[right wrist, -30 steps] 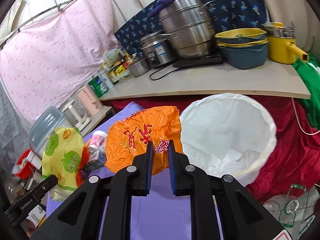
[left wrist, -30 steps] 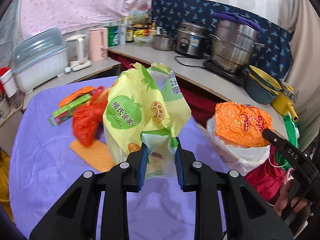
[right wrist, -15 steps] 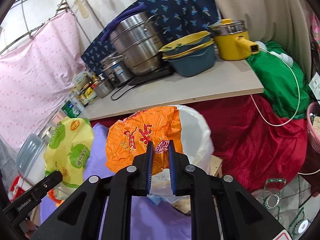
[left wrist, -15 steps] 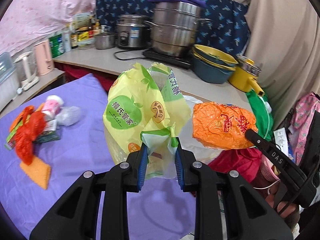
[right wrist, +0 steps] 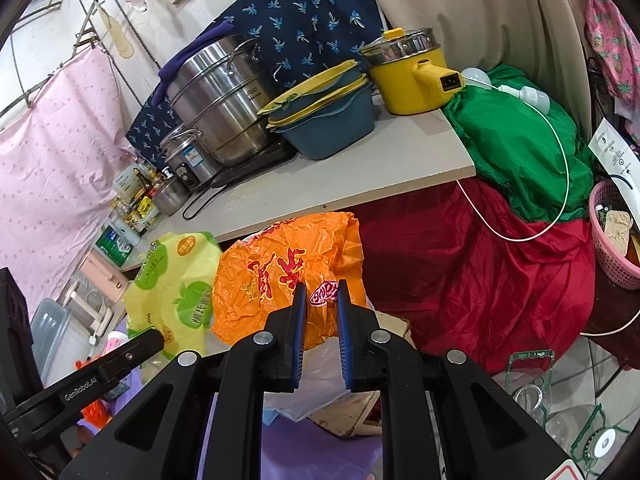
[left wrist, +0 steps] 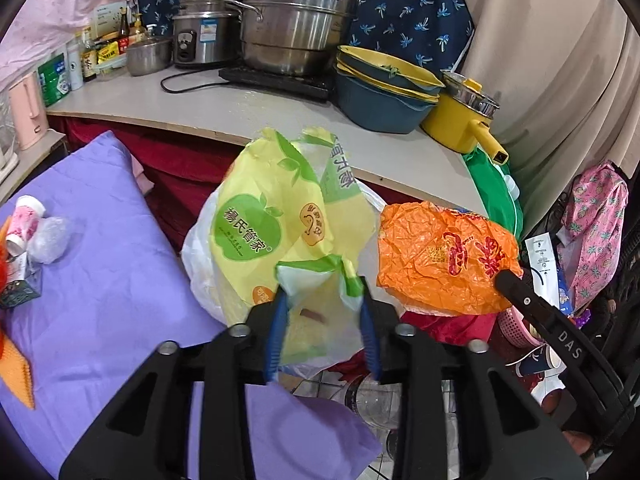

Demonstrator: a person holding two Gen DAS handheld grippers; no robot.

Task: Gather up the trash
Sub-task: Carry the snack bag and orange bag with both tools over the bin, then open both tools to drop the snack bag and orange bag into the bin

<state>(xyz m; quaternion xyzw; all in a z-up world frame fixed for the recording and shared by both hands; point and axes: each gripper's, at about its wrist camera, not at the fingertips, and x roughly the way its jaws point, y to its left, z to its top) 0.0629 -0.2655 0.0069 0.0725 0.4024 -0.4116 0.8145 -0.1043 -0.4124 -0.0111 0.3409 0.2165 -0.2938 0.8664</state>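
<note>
Purple-cloth desk (left wrist: 100, 280), its corner edge ends just below the left gripper (left wrist: 322, 332). Past that edge: white-lined trash bin (left wrist: 196, 252), tile floor, red cloth draped below. Behind the bin a long pale counter (left wrist: 248, 108) runs across, loaded with steel steamer pot (left wrist: 296, 20), rice cooker (left wrist: 202, 32), stacked blue-yellow basins (left wrist: 380, 88), yellow pot (left wrist: 460, 116). Pink sheet hangs on the wall left of the bin, beige curtain to the right.

Left gripper fingers (left wrist: 276, 332) have just been opening, now fairly wide; yellow-green bag (left wrist: 272, 220) sits between them over the bin, cannot tell if the pads still press it. Right gripper (right wrist: 322, 320) fingers narrow, pinched on orange bag (right wrist: 288, 272), held just right of the yellow-green bag, above the bin liner (right wrist: 316, 376).

Leftover trash on the desk far left of the bin: paper cup (left wrist: 22, 220), clear plastic wad (left wrist: 50, 236), orange mesh piece (left wrist: 18, 368). Space right of the bin is tight: pink basket (right wrist: 612, 232), green cloth heap (right wrist: 520, 140), glass jars on the floor.
</note>
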